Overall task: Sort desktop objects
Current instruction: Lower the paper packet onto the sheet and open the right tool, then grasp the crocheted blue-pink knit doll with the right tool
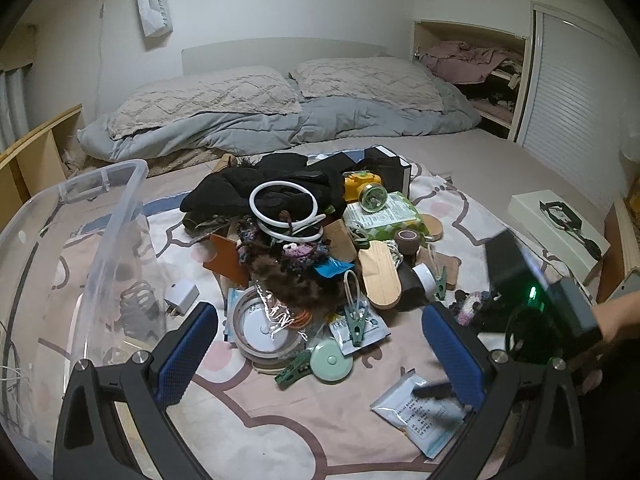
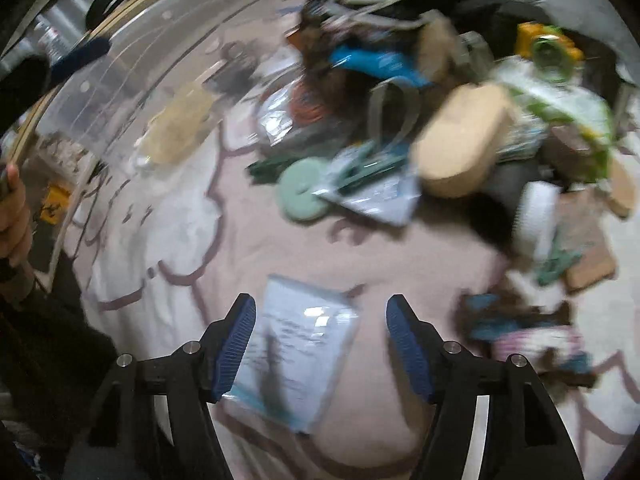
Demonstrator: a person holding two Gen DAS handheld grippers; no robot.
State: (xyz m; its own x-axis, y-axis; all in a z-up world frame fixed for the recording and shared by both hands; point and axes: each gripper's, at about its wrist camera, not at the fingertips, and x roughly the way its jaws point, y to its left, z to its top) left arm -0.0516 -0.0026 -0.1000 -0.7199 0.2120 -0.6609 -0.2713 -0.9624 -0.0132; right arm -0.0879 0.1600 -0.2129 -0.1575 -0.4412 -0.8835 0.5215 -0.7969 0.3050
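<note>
A heap of small objects lies on a patterned blanket [image 1: 248, 412]: a white ring [image 1: 280, 208], black gloves [image 1: 256, 184], a wooden oval [image 1: 380, 276], green clothespins [image 1: 356, 324] and a mint round case [image 1: 332, 362]. My left gripper [image 1: 320, 356] hovers open in front of the heap with nothing between its fingers. A white sachet [image 1: 424, 412] lies apart at the near right. My right gripper [image 2: 320, 308] points down over that sachet [image 2: 296, 352] with its blue pads [image 2: 240, 336] apart and clear of it. The right wrist view is blurred.
A clear plastic bin [image 1: 100, 208] stands at the left of the heap, its wall also in the right wrist view [image 2: 120, 80]. A white box [image 1: 560, 232] lies at the right edge. Pillows [image 1: 208, 100] and a grey duvet fill the far end of the bed.
</note>
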